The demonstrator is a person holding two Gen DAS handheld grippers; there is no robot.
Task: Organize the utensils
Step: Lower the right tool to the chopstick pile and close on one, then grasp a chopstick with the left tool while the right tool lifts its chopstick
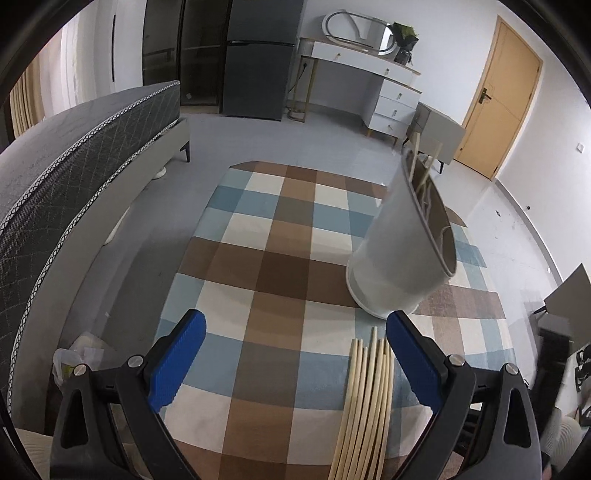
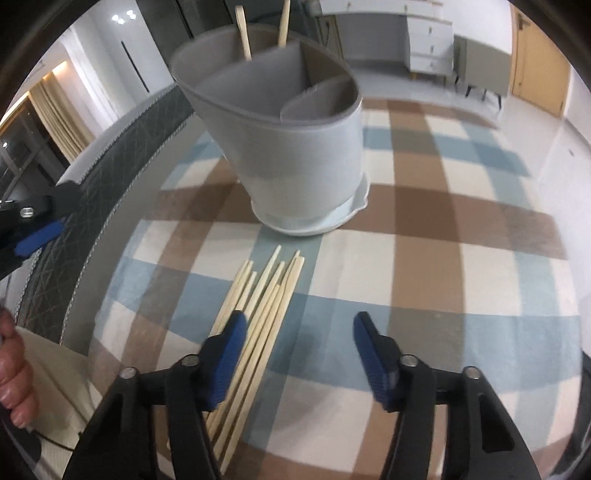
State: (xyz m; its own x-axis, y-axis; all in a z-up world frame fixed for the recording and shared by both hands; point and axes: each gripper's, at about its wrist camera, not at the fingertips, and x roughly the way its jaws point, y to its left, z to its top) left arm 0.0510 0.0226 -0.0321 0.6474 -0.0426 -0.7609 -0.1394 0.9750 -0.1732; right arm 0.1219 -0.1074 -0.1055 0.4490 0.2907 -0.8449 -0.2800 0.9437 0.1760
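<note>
A checked cloth (image 1: 280,236) in brown, blue and cream covers the table. Beside the table's left edge stands a bed with a dark grey mattress (image 1: 74,147). Past the far edge, against the back wall, are a black fridge (image 1: 258,59) and a white dressing table (image 1: 376,81) with an oval mirror (image 1: 354,29). A wooden door (image 1: 498,96) is in the right wall.

A home bedroom; bed (image 1: 74,155), dressing table (image 1: 369,74), checked rug (image 1: 277,258).

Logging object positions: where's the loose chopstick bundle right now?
The chopstick bundle lies flat on the checkered tablecloth, just in front of the grey holder, beside the right claw's left finger.
</note>
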